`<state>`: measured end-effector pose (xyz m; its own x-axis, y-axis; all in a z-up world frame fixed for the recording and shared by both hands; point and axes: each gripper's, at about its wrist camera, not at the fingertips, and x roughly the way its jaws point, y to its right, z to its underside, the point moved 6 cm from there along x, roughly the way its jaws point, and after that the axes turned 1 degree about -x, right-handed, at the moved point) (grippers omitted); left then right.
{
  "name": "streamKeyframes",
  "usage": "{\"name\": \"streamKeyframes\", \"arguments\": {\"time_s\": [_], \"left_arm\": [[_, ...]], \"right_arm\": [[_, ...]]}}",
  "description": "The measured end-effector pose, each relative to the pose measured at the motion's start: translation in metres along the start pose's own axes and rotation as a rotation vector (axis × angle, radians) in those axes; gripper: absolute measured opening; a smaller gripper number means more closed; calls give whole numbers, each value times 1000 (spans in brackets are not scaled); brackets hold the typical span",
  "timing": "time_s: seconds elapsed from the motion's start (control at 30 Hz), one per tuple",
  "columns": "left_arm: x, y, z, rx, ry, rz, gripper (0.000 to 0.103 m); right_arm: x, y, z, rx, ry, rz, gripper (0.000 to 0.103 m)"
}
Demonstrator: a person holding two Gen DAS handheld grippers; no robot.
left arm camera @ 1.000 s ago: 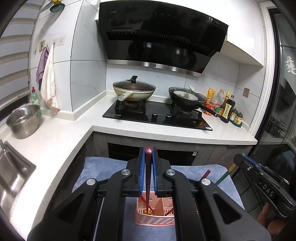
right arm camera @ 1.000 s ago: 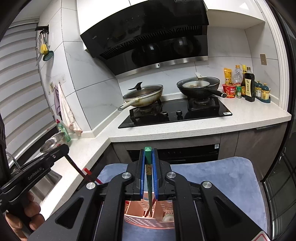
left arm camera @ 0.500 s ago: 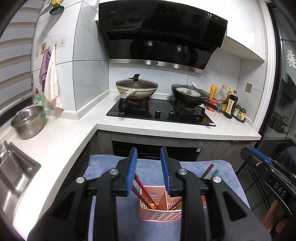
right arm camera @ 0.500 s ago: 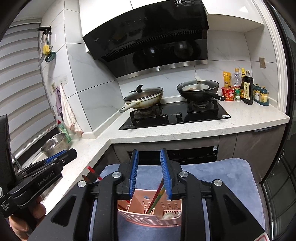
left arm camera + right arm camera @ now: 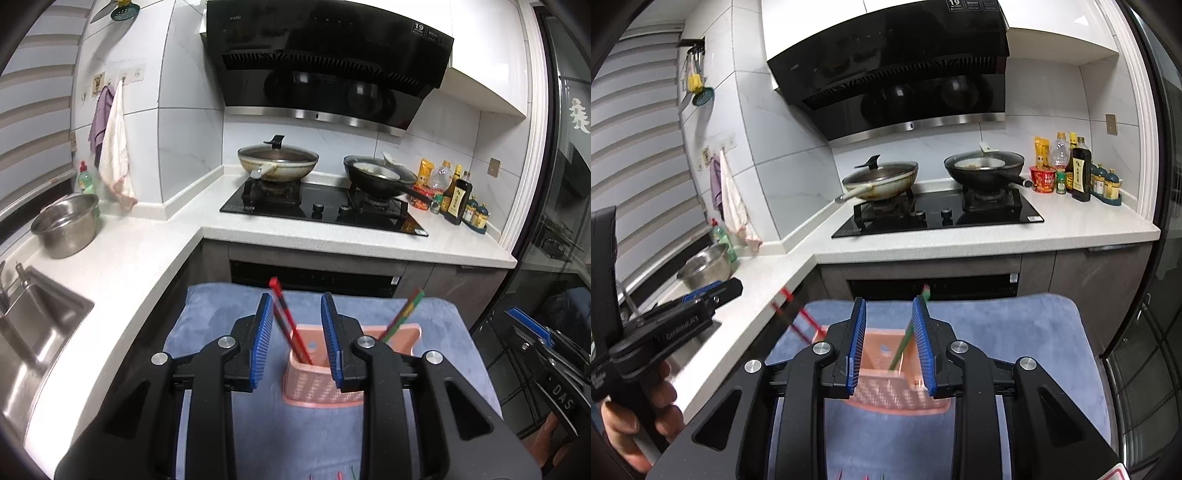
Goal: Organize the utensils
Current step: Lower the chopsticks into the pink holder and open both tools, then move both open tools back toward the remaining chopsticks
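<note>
A pink slotted basket stands on a blue towel. A pair of red chopsticks leans in its left compartment, seen between the pads of my left gripper, which is open and not pressing on them. Green and red chopsticks lean in the right compartment. In the right wrist view my right gripper is open too, with a green chopstick standing free between its pads in the basket. The left gripper shows at the left, held by a hand.
Behind the towel runs a white L-shaped counter with a hob, two pans, bottles, a steel bowl and a sink. Several coloured chopstick tips lie on the towel at the bottom edge.
Both grippers were shut on chopsticks above the basket; both have opened and let go. The chopsticks now stand in the basket, and both grippers have drawn back.
</note>
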<state>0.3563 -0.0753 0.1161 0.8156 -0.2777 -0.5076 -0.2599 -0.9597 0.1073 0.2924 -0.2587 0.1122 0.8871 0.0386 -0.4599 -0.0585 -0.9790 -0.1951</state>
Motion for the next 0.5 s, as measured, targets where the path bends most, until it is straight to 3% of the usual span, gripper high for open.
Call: {"name": "streamKeyframes", "arguments": {"time_s": [0.17, 0.27, 0.5], "left_arm": [[-18, -7, 40, 4, -39, -8, 26], [-31, -9, 68, 36, -56, -32, 36], [-54, -8, 135, 55, -133, -31, 36]], "right_arm": [[-24, -2, 42, -11, -47, 9, 27], [-38, -4, 72, -27, -83, 25, 27], [-64, -10, 148, -59, -181, 67, 27]]}}
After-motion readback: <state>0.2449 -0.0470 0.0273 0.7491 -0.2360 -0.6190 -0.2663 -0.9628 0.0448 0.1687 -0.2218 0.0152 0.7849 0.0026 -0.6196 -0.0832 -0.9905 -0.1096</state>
